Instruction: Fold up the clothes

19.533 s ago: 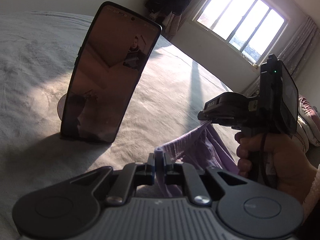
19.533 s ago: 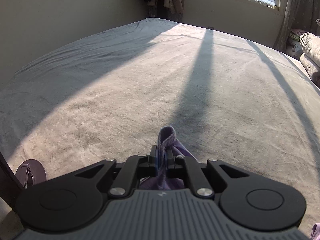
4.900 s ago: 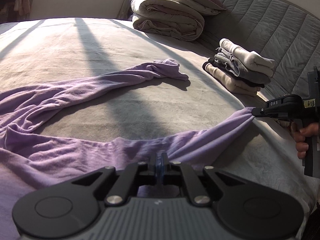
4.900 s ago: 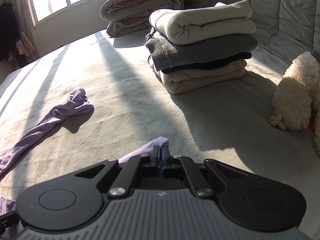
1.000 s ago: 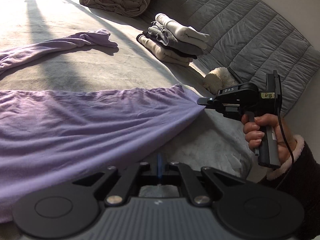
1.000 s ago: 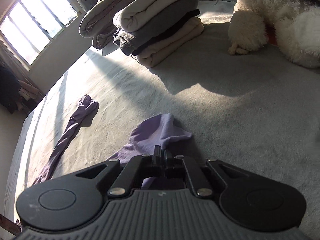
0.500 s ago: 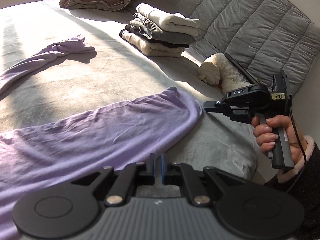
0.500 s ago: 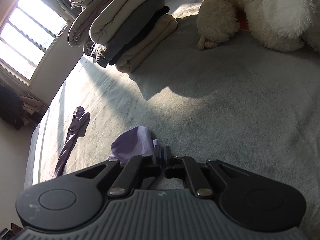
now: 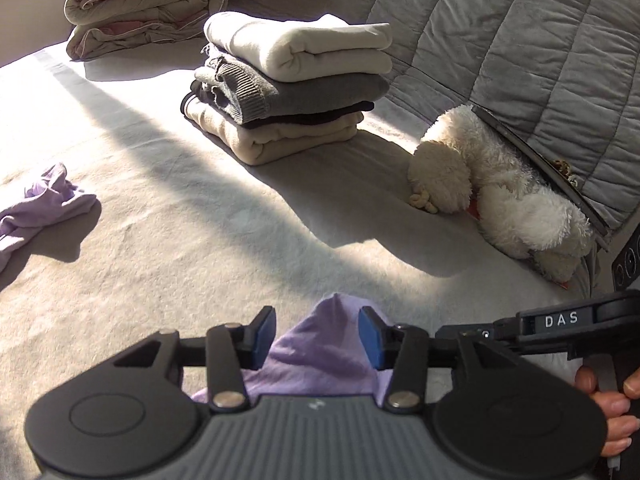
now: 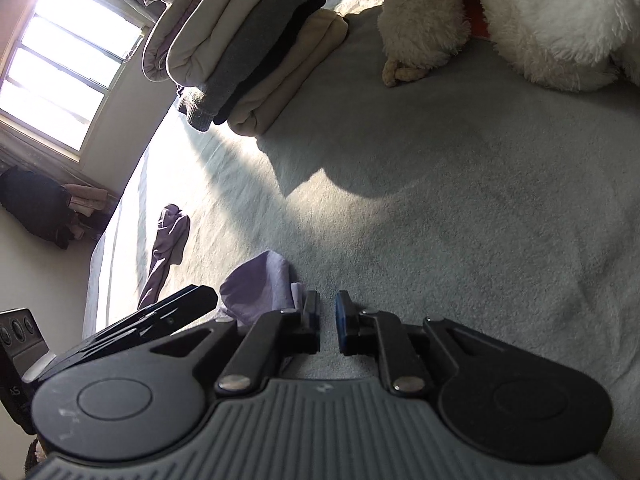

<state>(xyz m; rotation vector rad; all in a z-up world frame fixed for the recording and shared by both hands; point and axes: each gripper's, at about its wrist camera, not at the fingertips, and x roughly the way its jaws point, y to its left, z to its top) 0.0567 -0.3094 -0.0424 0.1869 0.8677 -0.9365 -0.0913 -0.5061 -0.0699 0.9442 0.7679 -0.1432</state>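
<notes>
Opening over purple garment, left gripper angled downward, right gripper slightly parted, empty

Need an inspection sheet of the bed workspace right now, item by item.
Surface: grey bed cover, sunlit in strips.
Job's things: purple garment flat, corner between open pads; its sleeve bunched apart.
Clutter: folded clothes stack, rolled quilt, white plush toy.
Grippers: left hand-held gripper and right hand-held gripper just opening, both empty.
Cables: nothing seen.
Surroundings: quilted headboard, window.
</notes>
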